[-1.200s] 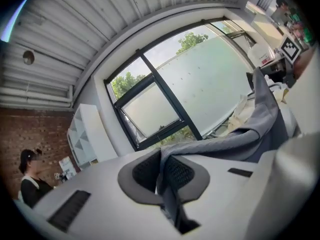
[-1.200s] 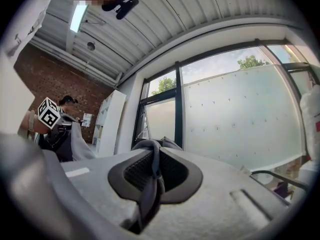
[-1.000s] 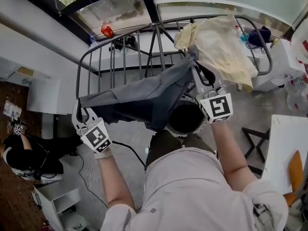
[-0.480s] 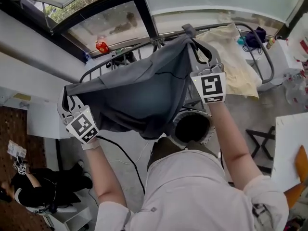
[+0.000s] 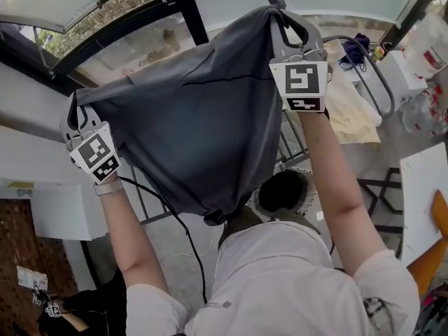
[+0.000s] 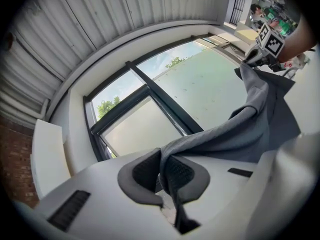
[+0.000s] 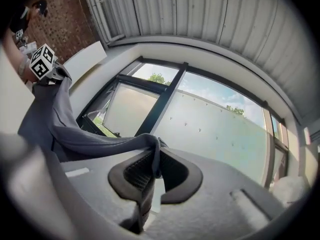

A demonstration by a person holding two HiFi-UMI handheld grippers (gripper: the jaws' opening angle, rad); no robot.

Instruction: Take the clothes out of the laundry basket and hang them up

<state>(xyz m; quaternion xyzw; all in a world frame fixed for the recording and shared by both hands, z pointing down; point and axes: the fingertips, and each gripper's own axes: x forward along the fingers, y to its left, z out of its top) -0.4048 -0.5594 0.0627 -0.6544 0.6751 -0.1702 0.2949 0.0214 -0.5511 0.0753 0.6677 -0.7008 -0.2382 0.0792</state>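
Head view: left gripper and right gripper pinch the grey garment, not hung yet, above the drying rack. Yellow cloth already hangs there.

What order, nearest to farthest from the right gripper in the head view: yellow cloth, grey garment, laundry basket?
1. grey garment: pinched in the right gripper.
2. yellow cloth: draped just right, lower.
3. laundry basket: far down below.
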